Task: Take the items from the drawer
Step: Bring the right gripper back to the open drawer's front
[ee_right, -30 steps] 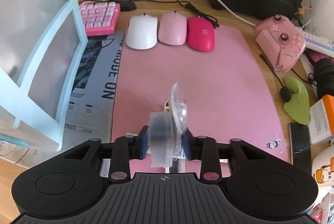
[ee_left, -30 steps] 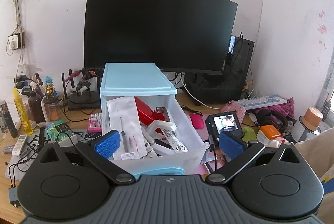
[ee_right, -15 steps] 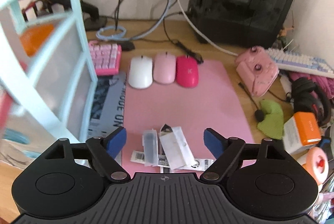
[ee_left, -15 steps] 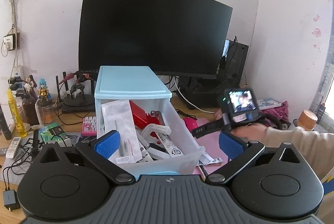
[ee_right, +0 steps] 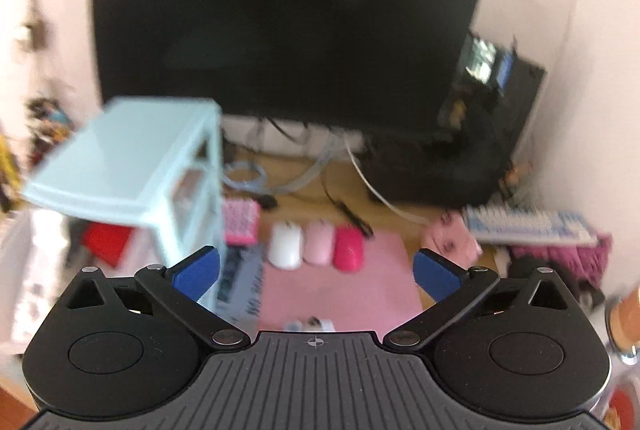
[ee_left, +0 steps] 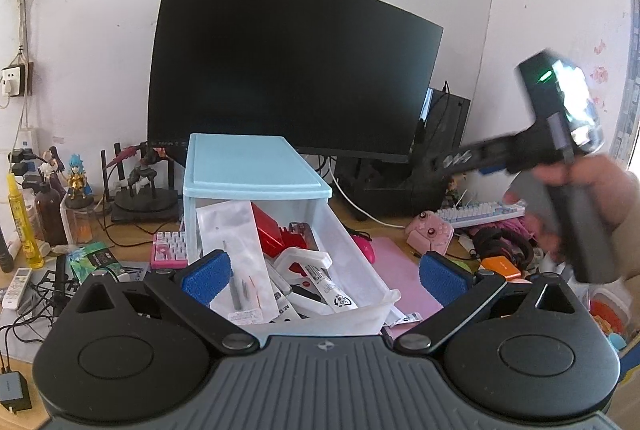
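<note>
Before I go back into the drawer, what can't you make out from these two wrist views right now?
- Right wrist view: motion blur smears the drawer unit and the drawer's contents at the left edge.
- Right wrist view: the gripper body hides most of the packets on the pink mat.
- Left wrist view: the drawer bottom is buried under items; the drawer's front is behind the left gripper.

Drawer [ee_left: 352, 270] — pulled open, cluttered

Left tool [ee_left: 324, 276] black, blue ribbed pads, silver pivot screws, right tool [ee_right: 316, 272] seemingly alike though blurred
</note>
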A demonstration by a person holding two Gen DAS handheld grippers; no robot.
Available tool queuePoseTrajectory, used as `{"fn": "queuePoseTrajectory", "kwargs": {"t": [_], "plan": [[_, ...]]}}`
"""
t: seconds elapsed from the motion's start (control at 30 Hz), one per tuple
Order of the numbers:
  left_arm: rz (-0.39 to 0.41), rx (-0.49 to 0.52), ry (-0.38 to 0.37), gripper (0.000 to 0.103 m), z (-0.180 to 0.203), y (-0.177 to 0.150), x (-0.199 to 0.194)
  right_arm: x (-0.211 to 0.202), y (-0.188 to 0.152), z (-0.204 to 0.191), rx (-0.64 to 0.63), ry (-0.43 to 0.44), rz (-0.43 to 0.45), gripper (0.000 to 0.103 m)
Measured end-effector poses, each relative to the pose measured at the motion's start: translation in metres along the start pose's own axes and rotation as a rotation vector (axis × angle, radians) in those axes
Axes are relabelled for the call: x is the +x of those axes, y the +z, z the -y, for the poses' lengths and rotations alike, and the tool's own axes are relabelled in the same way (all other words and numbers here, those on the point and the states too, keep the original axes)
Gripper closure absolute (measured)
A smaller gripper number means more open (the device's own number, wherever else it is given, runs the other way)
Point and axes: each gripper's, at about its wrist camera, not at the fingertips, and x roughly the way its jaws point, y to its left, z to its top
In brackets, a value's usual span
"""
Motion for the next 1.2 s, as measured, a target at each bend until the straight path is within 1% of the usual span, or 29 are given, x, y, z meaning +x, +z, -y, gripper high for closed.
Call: {"fn": "queuePoseTrajectory", "kwargs": {"t": [0.1, 0.17, 0.2, 0.27, 0.33, 0.47, 0.53, 0.6, 0.8, 1.0, 1.2], "plan": [[0.007, -0.006, 0.002, 0.000, -0.004, -0.001, -0.002, -0.024, 0.010, -0.004, -0.051, 0.104, 0.043, 0.000], [0.010, -0.009, 0.007, 0.000, -0.006, -0.002, -0.005, -0.033, 0.017, -0.010, -0.110, 0.164, 0.030, 0.000], [0.011, -0.012, 0.012, 0.000, -0.008, -0.003, -0.006, -0.038, 0.019, -0.015, -0.123, 0.173, 0.017, 0.000], [0.016, -0.021, 0.026, 0.000, -0.011, -0.005, -0.009, -0.049, 0.021, -0.026, -0.150, 0.188, 0.002, 0.000], [0.018, -0.030, 0.041, 0.000, -0.014, -0.006, -0.013, -0.063, 0.018, -0.040, -0.197, 0.184, 0.034, 0.000], [0.015, -0.039, 0.071, 0.000, -0.019, -0.009, -0.020, -0.085, 0.008, -0.066, -0.261, 0.125, 0.097, 0.000], [0.010, -0.041, 0.085, 0.000, -0.022, -0.011, -0.023, -0.095, 0.002, -0.074, -0.281, 0.137, 0.131, 0.000], [0.004, -0.043, 0.097, 0.000, -0.024, -0.013, -0.026, -0.100, -0.003, -0.078, -0.270, 0.167, 0.144, 0.000], [-0.017, -0.053, 0.131, 0.000, -0.029, -0.019, -0.038, -0.102, -0.022, -0.087, -0.176, 0.259, 0.145, 0.000], [-0.030, -0.058, 0.181, 0.000, -0.031, -0.020, -0.052, -0.091, -0.036, -0.088, -0.088, 0.399, 0.077, 0.000], [-0.031, -0.060, 0.259, 0.000, -0.021, -0.018, -0.061, -0.087, -0.051, -0.096, -0.097, 0.433, 0.092, 0.000]]}}
